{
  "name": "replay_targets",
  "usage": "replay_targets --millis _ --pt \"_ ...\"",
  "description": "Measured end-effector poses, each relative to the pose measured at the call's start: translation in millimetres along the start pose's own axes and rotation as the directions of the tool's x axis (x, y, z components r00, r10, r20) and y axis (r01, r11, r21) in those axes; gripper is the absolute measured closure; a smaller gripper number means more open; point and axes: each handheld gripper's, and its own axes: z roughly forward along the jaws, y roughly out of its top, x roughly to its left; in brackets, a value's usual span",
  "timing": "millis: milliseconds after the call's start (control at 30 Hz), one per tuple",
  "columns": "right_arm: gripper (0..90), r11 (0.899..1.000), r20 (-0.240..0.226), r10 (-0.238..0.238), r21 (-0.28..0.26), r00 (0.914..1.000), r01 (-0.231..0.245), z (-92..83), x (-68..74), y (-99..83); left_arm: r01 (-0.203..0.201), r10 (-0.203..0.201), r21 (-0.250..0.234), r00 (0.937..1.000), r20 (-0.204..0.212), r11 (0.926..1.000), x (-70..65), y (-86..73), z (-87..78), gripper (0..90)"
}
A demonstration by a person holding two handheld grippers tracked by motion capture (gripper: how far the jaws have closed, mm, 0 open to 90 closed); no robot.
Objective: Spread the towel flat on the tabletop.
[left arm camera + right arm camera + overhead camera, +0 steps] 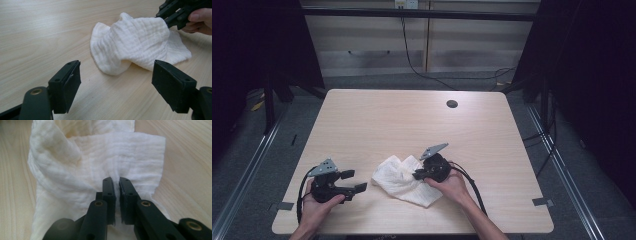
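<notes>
Cloth (399, 179): crumpled white rag on the table (412, 125), near the front edge, between the two grippers.
Right gripper (115, 185): jaws nearly together, pinching a fold of cloth at the rag's 3 o'clock side.
Left gripper (116, 82): jaws wide apart, nothing between them, at the rag's 9 o'clock, just clear of it.
Risk, thin pinch: only one layer may be caught, so a lift could let the rest sag or slip free.
Risk, one-sided pull: dragging may bunch the rag further instead of spreading it.
</notes>
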Motion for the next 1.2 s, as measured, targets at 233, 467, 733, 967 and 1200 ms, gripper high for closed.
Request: replay_targets --millis 233,467,733,967,1200 --pt "85.5 0.999 0.039 0.042 0.029 0.9984 -0.043 -17.3 -14.3 -10.2 0.009 -0.009 0.023 0.9999 0.008 0.9997 2.9 0.3 2.6 20.6" --pt "85.2 0.997 0.052 0.064 0.035 0.9966 -0.066 -37.1 -28.2 -27.6 -0.014 0.014 0.017 0.9999 -0.001 0.9998 -3.6 11.8 7.0 22.6" --pt "84.5 0.995 0.049 0.085 0.054 0.9951 -0.088 -48.2 -38.8 -35.0 -0.012 0.012 -0.014 0.9999 0.009 0.9998 -7.7 33.0 23.3 30.7" --pt "84.5 0.998 0.026 0.05 0.022 0.9984 -0.05 -53.6 -24.1 -48.9 -0.055 0.055 0.007 0.9981 0.03 0.9985 -12.2 53.8 47.8 34.6" --pt "84.1 1.0 -0.026 0.0 0.005 0.9997 0.0 -44.2 -12.8 -44.8 -0.048 0.048 0.014 0.9981 0.04 0.9987 -8.7 62.8 70.4 39.1"
